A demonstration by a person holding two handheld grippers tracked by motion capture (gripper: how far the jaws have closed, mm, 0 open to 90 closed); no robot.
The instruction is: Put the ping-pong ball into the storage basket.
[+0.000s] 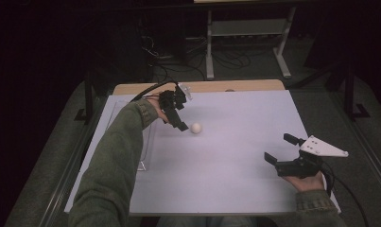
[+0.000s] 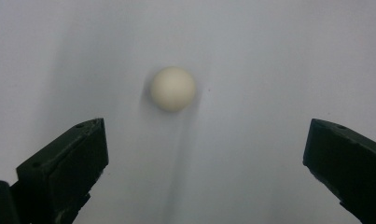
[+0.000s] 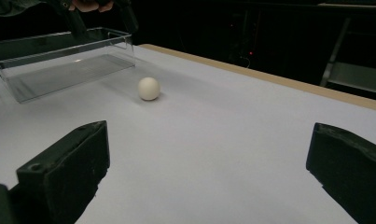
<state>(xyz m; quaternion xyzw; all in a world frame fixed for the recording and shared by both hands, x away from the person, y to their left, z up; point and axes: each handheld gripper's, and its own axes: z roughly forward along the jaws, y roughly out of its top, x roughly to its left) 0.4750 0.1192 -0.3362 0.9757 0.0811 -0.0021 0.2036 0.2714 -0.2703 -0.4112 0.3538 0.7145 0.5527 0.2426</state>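
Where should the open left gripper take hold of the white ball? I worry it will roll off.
Grip the ball across its widest middle, coming straight down from above with the left gripper, one jaw on each side. It is round and smooth and lies free on the flat table, so a hold off the middle would likely squeeze it out.

I can read no lettering, label, brand, number or sign anywhere here. The ball (image 2: pixel 173 88) is plain, the sheet on the table (image 1: pixel 235 142) is blank, the clear tray (image 3: pixel 59 60) carries no marking, and my grippers' jaws show nothing written.
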